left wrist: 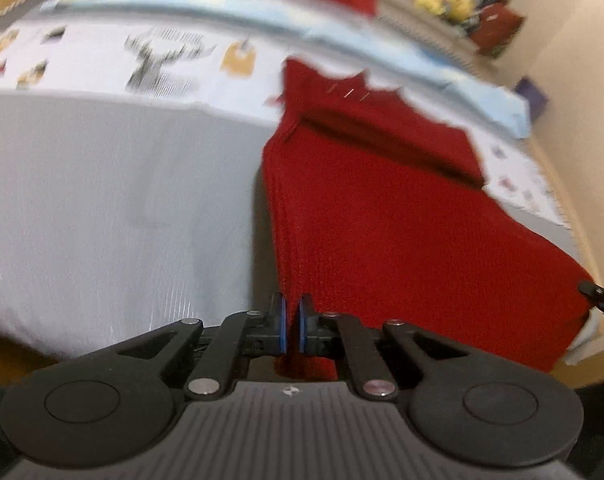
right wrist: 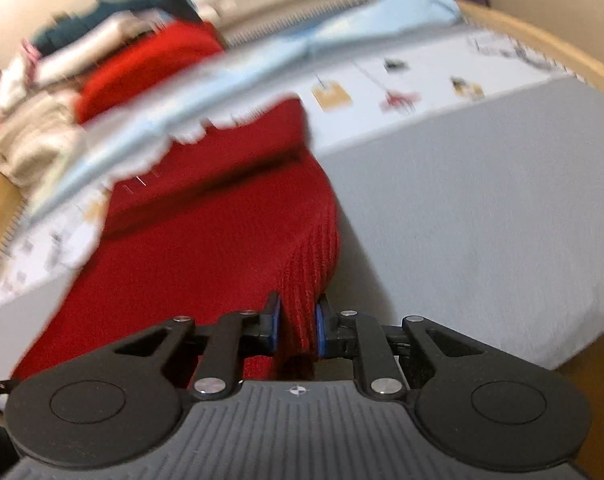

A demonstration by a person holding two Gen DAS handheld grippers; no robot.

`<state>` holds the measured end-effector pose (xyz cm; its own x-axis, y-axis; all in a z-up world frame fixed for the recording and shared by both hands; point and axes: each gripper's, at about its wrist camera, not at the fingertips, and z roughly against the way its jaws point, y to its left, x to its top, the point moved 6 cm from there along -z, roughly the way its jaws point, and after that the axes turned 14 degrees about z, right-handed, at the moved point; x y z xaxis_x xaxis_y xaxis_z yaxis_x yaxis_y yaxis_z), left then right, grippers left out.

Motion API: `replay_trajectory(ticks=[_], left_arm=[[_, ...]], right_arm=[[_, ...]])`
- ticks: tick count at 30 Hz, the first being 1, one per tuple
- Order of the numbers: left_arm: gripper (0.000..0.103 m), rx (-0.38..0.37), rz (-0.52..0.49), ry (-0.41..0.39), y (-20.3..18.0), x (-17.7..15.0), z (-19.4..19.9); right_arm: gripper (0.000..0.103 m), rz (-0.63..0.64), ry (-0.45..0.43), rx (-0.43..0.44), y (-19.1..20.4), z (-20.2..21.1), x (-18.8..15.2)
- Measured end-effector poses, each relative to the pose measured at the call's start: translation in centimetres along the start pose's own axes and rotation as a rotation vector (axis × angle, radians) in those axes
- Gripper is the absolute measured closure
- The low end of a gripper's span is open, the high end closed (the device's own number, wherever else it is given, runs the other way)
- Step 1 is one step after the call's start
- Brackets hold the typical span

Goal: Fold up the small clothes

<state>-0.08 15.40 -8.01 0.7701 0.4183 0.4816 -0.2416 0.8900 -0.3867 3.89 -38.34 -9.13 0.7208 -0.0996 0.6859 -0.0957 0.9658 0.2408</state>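
L gripper (left wrist: pixel 290 322) is clenched on the near-left corner of the red knit (left wrist: pixel 382 208); the pads sit almost together with the knit's edge running in between them, so it's a thin pinch. R gripper (right wrist: pixel 295 326) is clamped on the near-right corner; a thick ribbed bunch of red fills the gap between its blue pads (right wrist: pixel 320 330). R gripper's tip also shows at the far right edge of the left view, at the other corner of the hem.

The knit lies on the grey sheet (left wrist: pixel 101 200) w/ its near edge raised in both grips; its far end has a fold or sleeve already laid across, and beyond it a pale blue cloth (left wrist: pixel 181 12) lies over it, blurred. Printed white fabric (left wrist: pixel 101 64) sits past the grey sheet.

Progress, as I judge it: early to mid; the side bit looks tucked in, and both corners are held ready for the main fold; bringing the near hem over to the far end is not yet done, nor smoothing. A heap of other clothes (right wrist: pixel 33 120), incl. another red item, waits at the back left in the right view; so plenty left; both views are smeared, detail is limited.
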Motion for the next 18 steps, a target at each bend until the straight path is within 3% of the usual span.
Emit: replay_trajectory(ticks=[5,10,14,18], left_arm=[[0.098,-0.136,-0.069,-0.032,-1.6,0.2,8.7],[0.098,-0.233,-0.023,-0.072,-0.2,0.5,15.6],[0.098,-0.212,0.037,-0.074,1.0,4.0,13.2],[0.097,-0.091,0.053,-0.037,1.8,9.6,4.5]], right_arm=[[0.088,-0.033,-0.085,0.085,0.9,5.4,0.8],[0.089,-0.075,-0.162,0.176,1.2,13.3,0.9],[0.089,-0.080,-0.173,0.197,0.3,15.0,2.4],[0.096,-0.058,-0.120,0.131,-1.2,9.2,6.1]])
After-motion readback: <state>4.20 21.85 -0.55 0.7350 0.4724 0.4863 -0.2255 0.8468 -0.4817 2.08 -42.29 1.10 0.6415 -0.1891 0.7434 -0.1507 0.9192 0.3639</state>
